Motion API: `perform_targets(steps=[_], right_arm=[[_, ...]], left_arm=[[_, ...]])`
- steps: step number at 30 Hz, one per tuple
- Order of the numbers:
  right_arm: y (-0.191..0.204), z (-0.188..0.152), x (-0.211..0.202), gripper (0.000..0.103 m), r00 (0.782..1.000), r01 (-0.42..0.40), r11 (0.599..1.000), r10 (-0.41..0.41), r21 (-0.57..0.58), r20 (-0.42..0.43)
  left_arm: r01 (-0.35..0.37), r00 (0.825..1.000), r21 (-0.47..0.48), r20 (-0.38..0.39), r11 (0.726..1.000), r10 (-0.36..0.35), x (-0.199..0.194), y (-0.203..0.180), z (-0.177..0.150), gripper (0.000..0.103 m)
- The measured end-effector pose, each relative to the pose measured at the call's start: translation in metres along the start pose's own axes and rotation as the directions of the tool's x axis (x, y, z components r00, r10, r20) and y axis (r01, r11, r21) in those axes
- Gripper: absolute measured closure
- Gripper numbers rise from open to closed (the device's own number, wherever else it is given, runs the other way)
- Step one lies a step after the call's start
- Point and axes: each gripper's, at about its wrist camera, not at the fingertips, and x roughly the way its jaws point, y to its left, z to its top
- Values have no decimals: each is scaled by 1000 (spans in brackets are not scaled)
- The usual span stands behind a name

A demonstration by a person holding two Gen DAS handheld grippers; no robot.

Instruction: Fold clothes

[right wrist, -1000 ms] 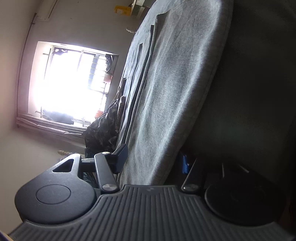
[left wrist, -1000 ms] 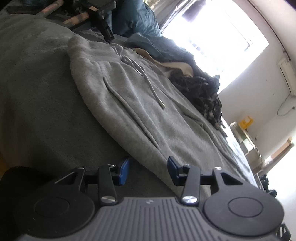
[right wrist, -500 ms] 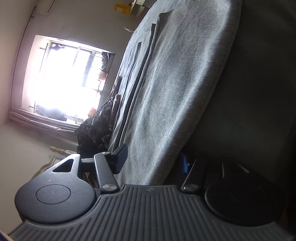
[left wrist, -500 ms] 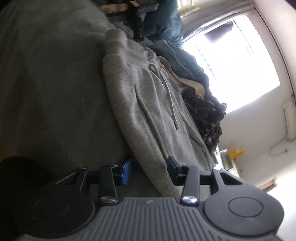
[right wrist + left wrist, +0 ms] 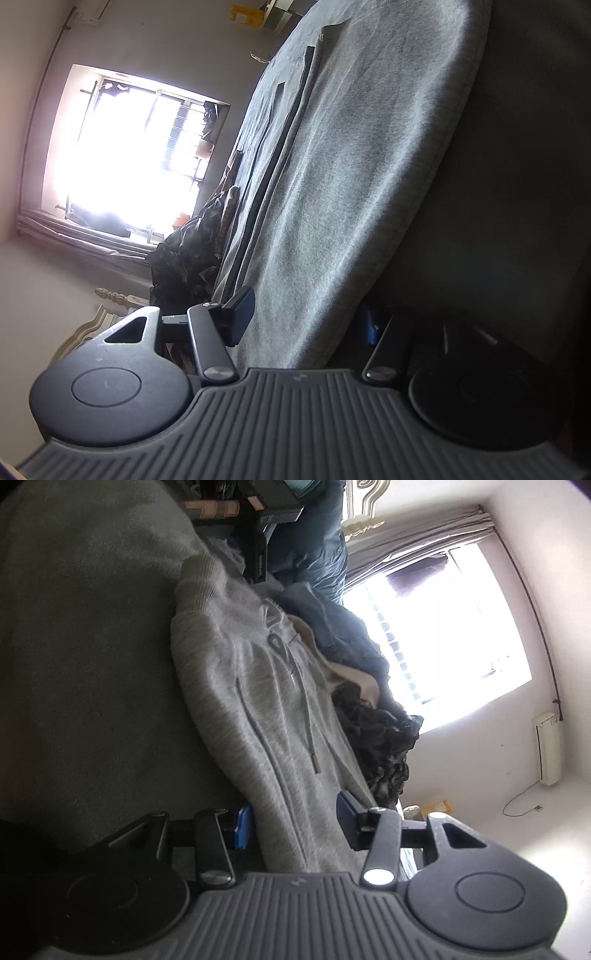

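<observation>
Grey sweatpants (image 5: pixel 258 709) with a ribbed waistband and a drawstring (image 5: pixel 310 738) lie flat on the grey bed cover (image 5: pixel 92 664). My left gripper (image 5: pixel 295 819) is rolled on its side and open. The side edge of the sweatpants runs between its blue pads (image 5: pixel 242 827), which do not squeeze it. In the right wrist view the same sweatpants (image 5: pixel 351 166) stretch away. My right gripper (image 5: pixel 306 321) stands open astride their near edge, one finger over the cloth, the other in shadow against the bed cover (image 5: pixel 517 184). Its black body (image 5: pixel 258 568) shows at the waistband end.
A heap of dark clothes (image 5: pixel 380 746) and a beige piece (image 5: pixel 354 675) lie beside the sweatpants toward the bright window (image 5: pixel 443 635). A person in blue jeans (image 5: pixel 321 554) stands at the bed's far end. A yellow box (image 5: pixel 243 14) sits beyond the bed.
The left wrist view has rolled and sunk closer to the bed, and the sweatpants' edge now fills the gap between the left jaws. The right gripper has not moved.
</observation>
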Motion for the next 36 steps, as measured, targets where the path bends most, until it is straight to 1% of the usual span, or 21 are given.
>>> perform_targets(steps=[1,3,4,8,10,11,12,13,14,15,17,20,27,30,36], right_arm=[[0,0,0,47,1000,-1,1000,1,-2,-2],[0,2,-1,48,1000,-4,1000,4,-4,-10],[0,3,-1,48,1000,-6,1000,6,-4,-16],[0,7,-1,51,1000,-2,1000,2,-19,-29],[1,7,0,55,1000,2,999,-3,-35,-26],[2,7,-1,64,1000,10,999,-11,-50,-20],[2,7,-1,75,1000,21,998,-21,-62,-11],[1,7,-2,81,1000,22,998,-22,-62,-3],[0,7,-3,89,1000,23,998,-23,-62,5],[0,8,-4,93,1000,25,998,-24,-62,13],[-1,9,-8,97,999,18,998,-16,-68,30],[6,12,-13,99,998,3,994,4,-109,60],[33,21,-18,99,993,-38,976,62,-215,105],[45,30,-15,99,991,-50,969,79,-241,112],[69,44,1,99,987,-59,957,98,-285,128]], left_arm=[[-8,1000,8,-12,1000,8,2,1,-3,65],[-23,999,51,-25,998,25,2,0,-9,71],[-30,999,72,-24,997,32,2,-1,-10,73],[-31,1000,58,3,998,31,5,-2,-2,77],[-33,999,58,15,998,32,7,-2,2,86],[-36,999,69,17,997,35,8,-3,3,86],[-42,999,81,20,996,40,10,-5,3,87],[-45,999,97,23,994,43,10,-8,3,88],[-49,999,115,29,992,46,9,-11,3,89],[-53,998,135,38,990,48,8,-14,3,90],[-52,997,167,58,985,43,4,-22,5,91],[-50,996,201,86,978,33,1,-34,7,91],[-38,992,253,125,967,6,2,-59,15,92],[-36,990,284,140,958,-5,4,-70,20,92],[-60,986,318,166,946,7,22,-91,29,92]])
